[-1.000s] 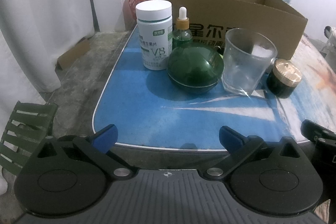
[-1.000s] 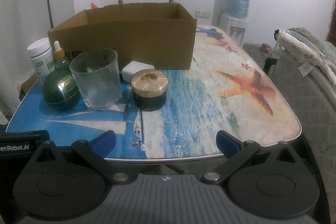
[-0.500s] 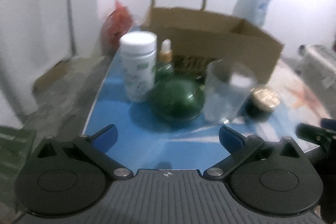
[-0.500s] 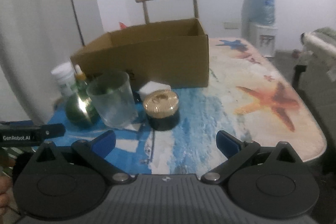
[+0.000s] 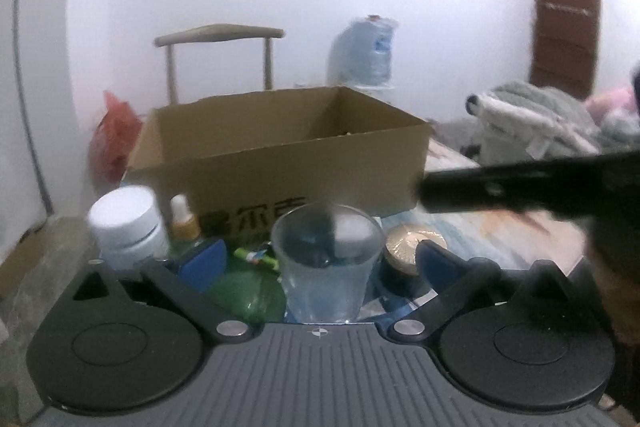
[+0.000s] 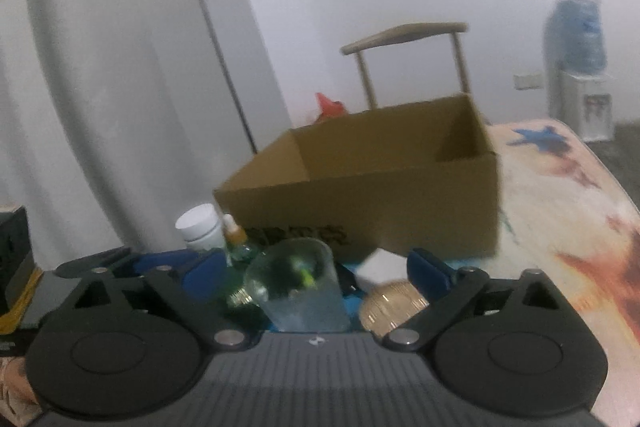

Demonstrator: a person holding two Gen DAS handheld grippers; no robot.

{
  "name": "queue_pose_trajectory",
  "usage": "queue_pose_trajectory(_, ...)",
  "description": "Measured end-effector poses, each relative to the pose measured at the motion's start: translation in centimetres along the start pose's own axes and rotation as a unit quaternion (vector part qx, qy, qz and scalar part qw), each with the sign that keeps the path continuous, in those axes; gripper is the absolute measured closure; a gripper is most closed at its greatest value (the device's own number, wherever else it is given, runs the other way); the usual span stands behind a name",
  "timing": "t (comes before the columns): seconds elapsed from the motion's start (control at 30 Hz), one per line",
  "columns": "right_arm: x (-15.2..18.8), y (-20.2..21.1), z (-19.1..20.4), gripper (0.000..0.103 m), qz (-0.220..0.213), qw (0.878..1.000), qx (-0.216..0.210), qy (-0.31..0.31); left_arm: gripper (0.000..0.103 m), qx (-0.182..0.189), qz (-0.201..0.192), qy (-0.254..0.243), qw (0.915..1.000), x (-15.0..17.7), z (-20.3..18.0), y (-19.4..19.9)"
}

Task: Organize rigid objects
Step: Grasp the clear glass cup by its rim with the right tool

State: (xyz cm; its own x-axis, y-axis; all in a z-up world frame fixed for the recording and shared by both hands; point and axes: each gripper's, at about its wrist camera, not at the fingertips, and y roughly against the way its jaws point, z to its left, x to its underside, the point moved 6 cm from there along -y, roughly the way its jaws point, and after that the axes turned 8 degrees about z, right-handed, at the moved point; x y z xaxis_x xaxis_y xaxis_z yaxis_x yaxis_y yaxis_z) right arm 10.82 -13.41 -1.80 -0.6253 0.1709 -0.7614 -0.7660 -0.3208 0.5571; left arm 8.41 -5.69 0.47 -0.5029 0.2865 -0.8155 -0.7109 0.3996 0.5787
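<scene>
On the far left of the table stands a white pill bottle (image 5: 127, 227), and just to its right a small dropper bottle (image 5: 185, 223) with an amber collar. Below them, at about seven o'clock from the glass, sits a round green jar (image 5: 244, 291), half hidden by the left gripper (image 5: 318, 259). That gripper's blue pads stand wide apart; the clear glass (image 5: 326, 267) shows between them, but the blur keeps me from saying whether it is touched. At three o'clock from the glass is a dark jar with a gold lid (image 5: 404, 247). Behind them all, at twelve o'clock, the open cardboard box (image 5: 288, 155) stands on the table (image 5: 500, 231). The right gripper (image 6: 316, 273) also frames the glass; its jaws are wide but closing, pads clear of the glass. Behind the box stand a chair (image 6: 404, 39) and, far right, a water dispenser (image 6: 578, 67).
</scene>
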Motion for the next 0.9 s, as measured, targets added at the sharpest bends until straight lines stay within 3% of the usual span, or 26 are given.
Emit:
queue_pose_trajectory(0.2,-1.3,-3.2,0.3,0.028,0.04,0.999,-0.017,0.016,0.006,0.006,0.033,-0.023,0.9992,-0.3,0.0,-2.7)
queue_pose_trajectory(0.57,-1.0,-6.9,-0.5,0.049,0.12,0.992,-0.036,0.01,0.023,0.012,0.073,-0.058,0.9956,0.3,0.2,-4.5)
queue_pose_trajectory(0.6,-0.9,-7.3,-0.5,0.057,0.124,0.992,-0.037,0.01,0.023,0.012,0.076,-0.059,0.9953,0.3,0.2,-4.8)
queue_pose_trajectory(0.77,-0.5,-8.2,-0.9,0.07,0.141,0.989,-0.036,0.002,0.028,0.017,0.087,-0.054,0.9946,0.4,0.1,-5.4)
queue_pose_trajectory(0.9,-0.5,-8.5,-1.1,0.074,0.141,0.989,-0.034,0.001,0.028,0.013,0.083,-0.052,0.9951,0.3,0.0,-5.5)
